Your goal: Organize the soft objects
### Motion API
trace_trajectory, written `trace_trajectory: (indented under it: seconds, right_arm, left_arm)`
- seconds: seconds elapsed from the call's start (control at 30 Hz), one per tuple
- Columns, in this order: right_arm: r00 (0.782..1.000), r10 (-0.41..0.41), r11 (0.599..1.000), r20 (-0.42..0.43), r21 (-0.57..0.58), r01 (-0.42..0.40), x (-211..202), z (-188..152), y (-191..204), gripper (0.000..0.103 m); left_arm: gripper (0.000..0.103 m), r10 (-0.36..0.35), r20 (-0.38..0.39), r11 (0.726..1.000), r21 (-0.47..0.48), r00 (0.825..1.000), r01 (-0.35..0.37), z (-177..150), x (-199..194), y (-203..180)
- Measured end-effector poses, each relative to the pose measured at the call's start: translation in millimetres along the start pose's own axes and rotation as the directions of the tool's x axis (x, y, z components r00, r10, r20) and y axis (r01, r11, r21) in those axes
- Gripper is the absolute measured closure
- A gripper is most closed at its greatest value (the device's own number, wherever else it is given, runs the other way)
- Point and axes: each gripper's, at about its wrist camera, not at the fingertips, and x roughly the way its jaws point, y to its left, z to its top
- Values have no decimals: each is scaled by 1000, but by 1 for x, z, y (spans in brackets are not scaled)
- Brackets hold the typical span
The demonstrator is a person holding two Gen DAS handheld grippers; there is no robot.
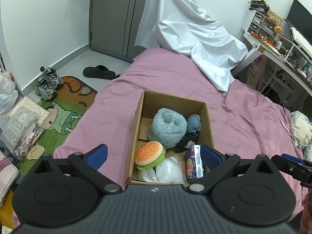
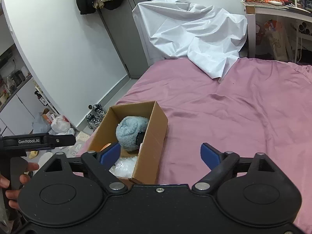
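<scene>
Cardboard, plain brown, formed the open box [image 1: 140, 117] that sat on the pink bed [image 1: 243, 120] near its left edge, and every soft thing lay inside it. A fluffy blue-grey plush [image 1: 165, 129] filled the far half, with a darker blue plush [image 1: 194, 122] touching its right side and a black item [image 1: 186, 139] just below. A burger plush [image 1: 149, 153] rested at the near left over clear plastic bags [image 1: 167, 170], and a printed tissue pack [image 1: 193, 162] stood against the near right wall. The left gripper [image 1: 154, 156] hung above the box's near end, spread wide and holding nothing; its right finger [image 1: 211, 156] was just beside the tissue pack, contact unclear. The right gripper [image 2: 160, 155] was likewise spread wide and empty, hovering over the box's near right corner [image 2: 144, 179].
</scene>
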Motion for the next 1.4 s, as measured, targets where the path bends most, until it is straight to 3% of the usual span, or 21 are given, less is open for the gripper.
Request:
trace_trajectory:
  seconds: [0.4,0.77,1.4]
  right_arm:
    - [1000,28,1000,-7,12,-28,-46,17,-13,0]
    - [997,68,998,-22,13,-68,-91,18,-20,0]
    - [996,84,996,-43,-14,-84,-131,5,-5,0]
  left_arm:
    - [1,-36,-14,998,59,999,36,2,-43,-21]
    - [1,-92,-15,991,99,996,93,-6,-85,-52]
    - [1,-96,-51,984,148,994,102,-36,-125,-93]
